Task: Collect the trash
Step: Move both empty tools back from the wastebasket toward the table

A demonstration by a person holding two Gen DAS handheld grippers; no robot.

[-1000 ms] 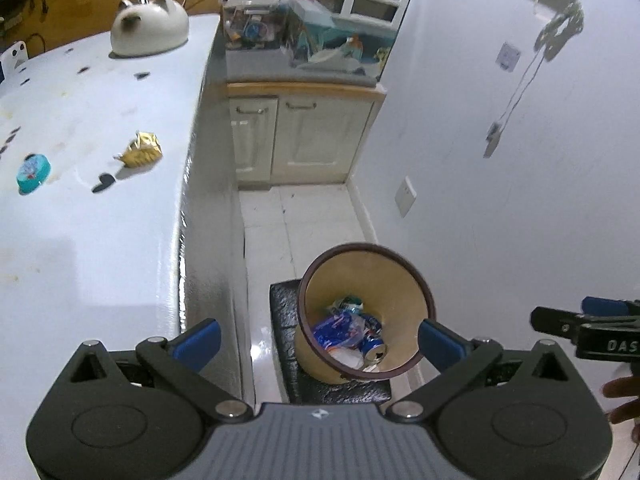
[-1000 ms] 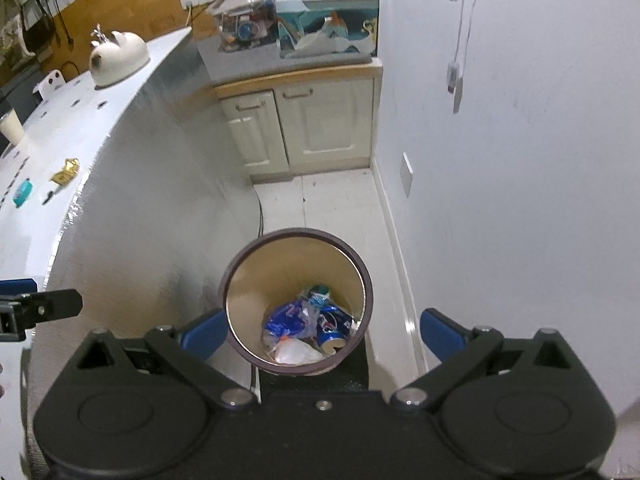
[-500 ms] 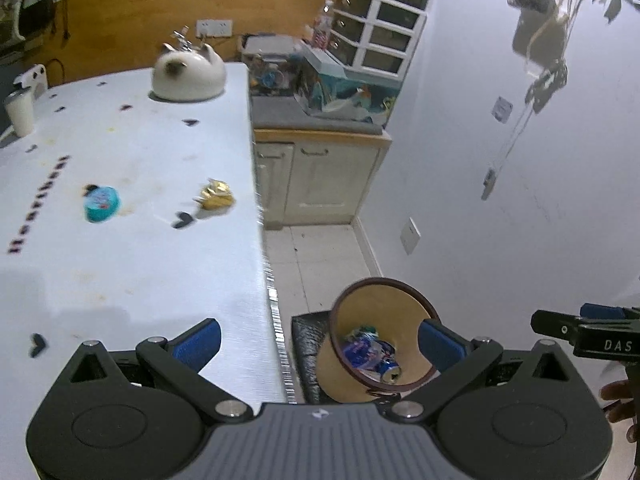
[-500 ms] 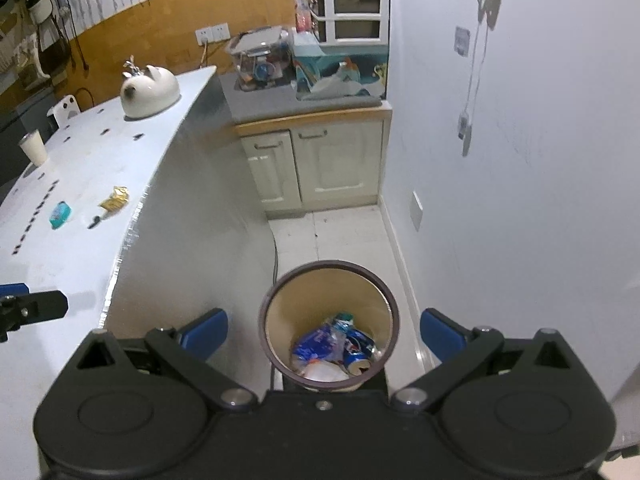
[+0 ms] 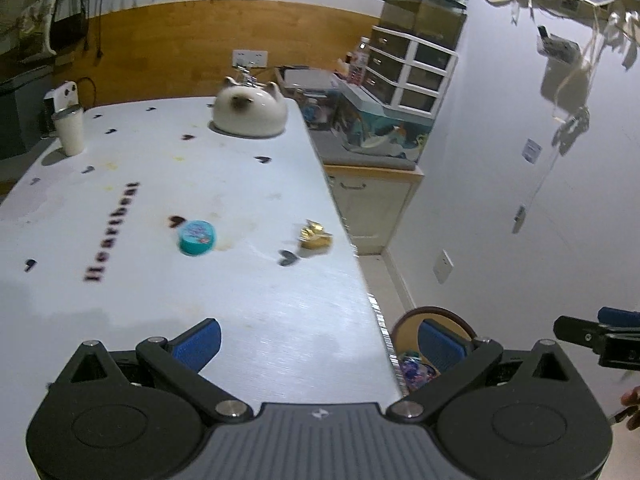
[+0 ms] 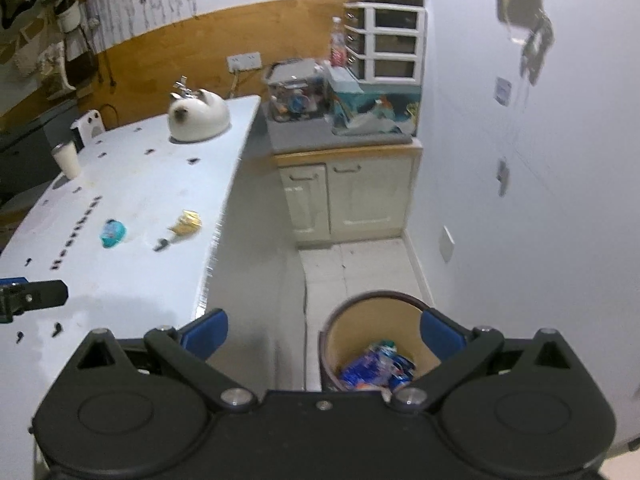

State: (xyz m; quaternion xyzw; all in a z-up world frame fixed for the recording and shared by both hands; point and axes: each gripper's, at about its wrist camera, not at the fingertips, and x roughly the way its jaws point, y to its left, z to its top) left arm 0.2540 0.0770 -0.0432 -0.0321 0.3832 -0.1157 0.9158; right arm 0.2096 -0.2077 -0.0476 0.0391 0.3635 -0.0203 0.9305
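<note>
A crumpled gold wrapper (image 5: pixel 315 236) lies near the right edge of the white table (image 5: pixel 168 296); it also shows in the right wrist view (image 6: pixel 185 223). A teal round lid (image 5: pixel 196 237) lies to its left, also in the right wrist view (image 6: pixel 113 233). A tan trash bin (image 6: pixel 374 320) with blue wrappers and a can inside stands on the floor beside the table; its rim shows in the left wrist view (image 5: pixel 434 312). My left gripper (image 5: pixel 318 342) is open and empty above the table's near right part. My right gripper (image 6: pixel 324 332) is open and empty above the bin.
A white cat-shaped pot (image 5: pixel 250 110) and a white cup (image 5: pixel 71 130) stand at the table's far side. A small dark scrap (image 5: pixel 287 257) lies by the wrapper. A cream cabinet (image 6: pixel 348 196) with cluttered boxes stands behind. A white wall (image 6: pixel 540 220) is on the right.
Both grippers have risen and tilted up from the bin. The left one has swung left over the table, so the wrapper and lid now lie ahead of it. Both stay open.
</note>
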